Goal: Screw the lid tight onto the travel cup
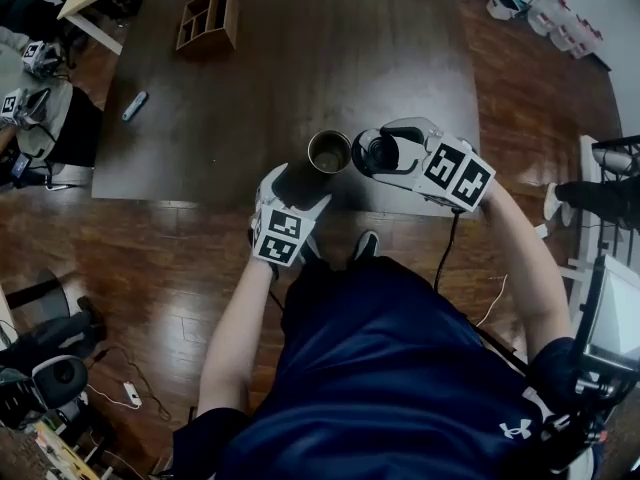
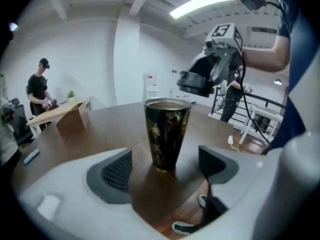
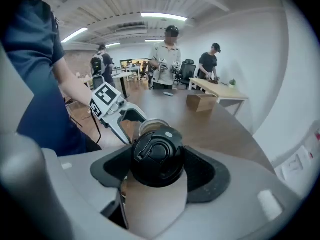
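The lid (image 3: 158, 156) sits clamped between the pads of your right gripper (image 3: 159, 168). It is black and round, with a flip tab across its top, which faces that gripper's camera. Your left gripper (image 2: 167, 170) is spread wide and holds nothing. The travel cup (image 2: 167, 134) stands upright just ahead of its gap and touches neither pad.

The left gripper view alone shows the cup's side: a tapered black wall with gold leaf shapes under a metal rim. It also shows the lid (image 2: 196, 83) held in the air above and to the right of the rim, not on it. The head view gives the layout instead. The cup (image 1: 329, 152) has an open mouth and stands near the front edge of the dark table (image 1: 300, 58), with the lid (image 1: 381, 153) just beside it in your right gripper (image 1: 385, 154) and your left gripper (image 1: 297, 190) below it.

Farther back on the table stand a wooden box (image 1: 208, 18) and a small grey stick-shaped object (image 1: 134, 105). Only the right gripper view shows several people (image 3: 170, 59) standing beyond the table's far end.
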A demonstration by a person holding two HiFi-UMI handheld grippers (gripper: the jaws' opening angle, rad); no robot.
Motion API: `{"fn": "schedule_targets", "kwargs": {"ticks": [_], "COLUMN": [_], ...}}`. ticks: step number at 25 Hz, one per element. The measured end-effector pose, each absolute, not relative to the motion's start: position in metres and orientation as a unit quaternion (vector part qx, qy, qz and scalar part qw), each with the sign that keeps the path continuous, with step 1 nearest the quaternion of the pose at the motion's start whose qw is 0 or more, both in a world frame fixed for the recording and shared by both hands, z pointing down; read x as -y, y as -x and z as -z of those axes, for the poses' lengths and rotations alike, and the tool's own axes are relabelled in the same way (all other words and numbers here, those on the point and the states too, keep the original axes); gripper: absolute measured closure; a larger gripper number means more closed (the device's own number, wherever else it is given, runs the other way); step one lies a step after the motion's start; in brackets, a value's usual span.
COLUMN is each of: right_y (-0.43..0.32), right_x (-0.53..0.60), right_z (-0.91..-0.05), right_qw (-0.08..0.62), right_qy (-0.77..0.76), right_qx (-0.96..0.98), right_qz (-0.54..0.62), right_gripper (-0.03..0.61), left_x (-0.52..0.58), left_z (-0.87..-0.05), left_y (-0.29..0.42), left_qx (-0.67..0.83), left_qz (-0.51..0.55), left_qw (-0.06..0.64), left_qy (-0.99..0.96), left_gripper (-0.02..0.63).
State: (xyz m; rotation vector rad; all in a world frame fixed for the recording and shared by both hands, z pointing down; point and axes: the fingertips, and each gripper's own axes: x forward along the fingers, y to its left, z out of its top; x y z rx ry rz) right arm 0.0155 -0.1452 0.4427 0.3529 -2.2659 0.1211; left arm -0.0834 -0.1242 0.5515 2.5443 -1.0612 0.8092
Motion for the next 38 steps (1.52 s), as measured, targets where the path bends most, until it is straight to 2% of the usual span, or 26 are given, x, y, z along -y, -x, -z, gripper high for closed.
{"fn": "schedule_targets", "kwargs": {"ticks": [3,7,12,18,21,25,30,33,38], "right_y": [0.026,0.059,0.062,0.065,0.057,0.044,0.032,0.033,0.044], "right_x": [0.156,0.168,0.158,0.158,0.153,0.15,0.143,0.131,0.112], "right_z": [-0.419,-0.432,-0.461,-0.468,-0.465,-0.463,-0.466,-0.465,-0.464], "right_qw": [0.41,0.44,0.511,0.553,0.566,0.534,0.488,0.502,0.505], "right_qy": [-0.1,-0.053,-0.003,0.027,0.002,-0.125,-0.216,-0.153,0.033], "right_qx": [0.906,0.896,0.859,0.833,0.824,0.826,0.834,0.845,0.862], "right_qz": [-0.014,-0.025,-0.017,0.004,-0.036,-0.131,-0.14,-0.1,0.044], "right_gripper": [0.245,0.245,0.245,0.245,0.245,0.245,0.244,0.245,0.244], "left_x": [0.145,0.165,0.167,0.172,0.163,0.149,0.144,0.129,0.119], "left_z": [-0.546,-0.55,-0.555,-0.564,-0.56,-0.557,-0.562,-0.56,-0.55], "left_y": [0.067,0.049,0.033,0.022,0.016,0.004,-0.004,0.003,0.013], "left_qx": [0.337,0.306,0.263,0.243,0.257,0.321,0.369,0.288,0.16], "left_qz": [-0.269,-0.265,-0.281,-0.282,-0.281,-0.238,-0.235,-0.249,-0.281], "left_qw": [0.12,0.118,0.086,0.053,0.062,0.127,0.114,0.099,0.049], "left_qy": [-0.894,-0.907,-0.919,-0.927,-0.923,-0.908,-0.892,-0.919,-0.945], "left_gripper": [0.19,0.178,0.175,0.215,0.216,0.216,0.215,0.193,0.176]}}
